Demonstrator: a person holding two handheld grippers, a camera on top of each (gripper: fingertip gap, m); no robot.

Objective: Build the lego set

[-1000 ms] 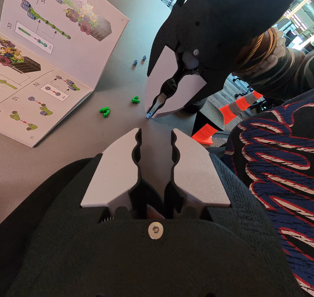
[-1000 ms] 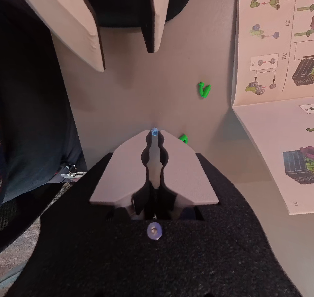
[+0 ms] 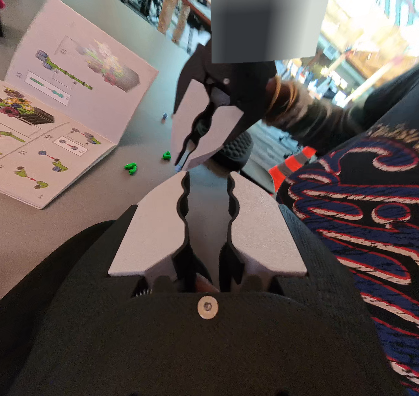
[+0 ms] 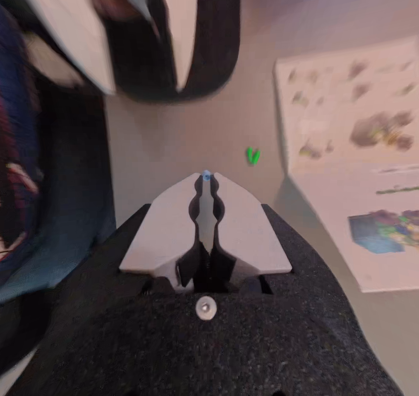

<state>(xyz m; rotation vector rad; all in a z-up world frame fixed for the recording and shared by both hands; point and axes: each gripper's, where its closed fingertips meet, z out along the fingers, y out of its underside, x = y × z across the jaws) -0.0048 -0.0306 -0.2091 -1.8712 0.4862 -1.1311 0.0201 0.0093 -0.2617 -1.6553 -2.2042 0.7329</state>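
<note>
A: Two grippers face each other over a grey tabletop. What does each one have?

B: The right gripper is nearly closed, with only a thin gap between its white fingers, and it pinches a tiny light blue Lego piece at the very tips. The piece sits end-on to the right wrist camera, so its long axis seems to run forward along the fingers, though blur makes this uncertain. The left gripper has its fingers spread wide apart and nothing between them.

A: Where is the piece relative to the tabletop?

B: In the left wrist view it is a small blue speck at the right gripper's downward-pointing tips, close to the tabletop near its edge by the person; whether it touches cannot be told.

A: What else lies there?

B: Two small bright green pieces: one pair and another near the right gripper. A further blue piece lies beyond. An open instruction booklet lies towards the left.
</note>
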